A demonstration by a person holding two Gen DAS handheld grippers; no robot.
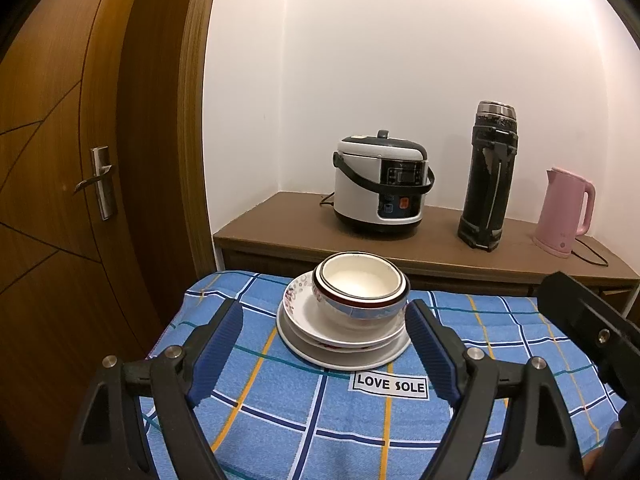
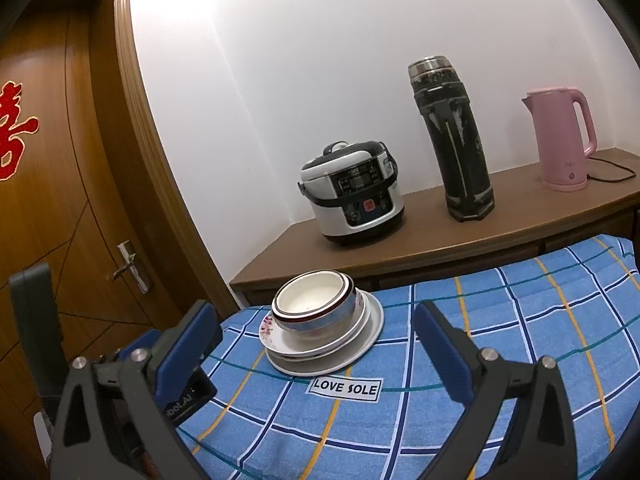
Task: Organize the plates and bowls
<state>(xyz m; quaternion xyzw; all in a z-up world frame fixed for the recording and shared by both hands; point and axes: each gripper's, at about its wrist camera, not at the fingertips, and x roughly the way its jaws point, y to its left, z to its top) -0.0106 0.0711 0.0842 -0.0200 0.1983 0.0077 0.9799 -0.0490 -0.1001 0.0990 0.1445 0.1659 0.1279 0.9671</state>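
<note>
A stack of dishes sits on the blue checked cloth [image 1: 304,420]: nested bowls [image 1: 360,292] with a white one on top, on a flowered plate [image 1: 298,300], on a larger white plate [image 1: 344,356]. My left gripper [image 1: 326,328] is open and empty, its blue pads just in front of the stack on either side. In the right wrist view the bowls [image 2: 316,304] and plates [image 2: 360,340] lie ahead, left of centre. My right gripper [image 2: 316,328] is open and empty, back from the stack. The left gripper's body [image 2: 176,360] shows at the lower left.
Behind the cloth-covered table is a brown counter [image 1: 280,224] with a rice cooker [image 1: 380,188], a tall black thermos [image 1: 488,176] and a pink kettle [image 1: 564,212] with its cord. A wooden door [image 1: 60,160] with a lever handle stands at the left. A "LOVE SOLE" label [image 1: 390,385] is on the cloth.
</note>
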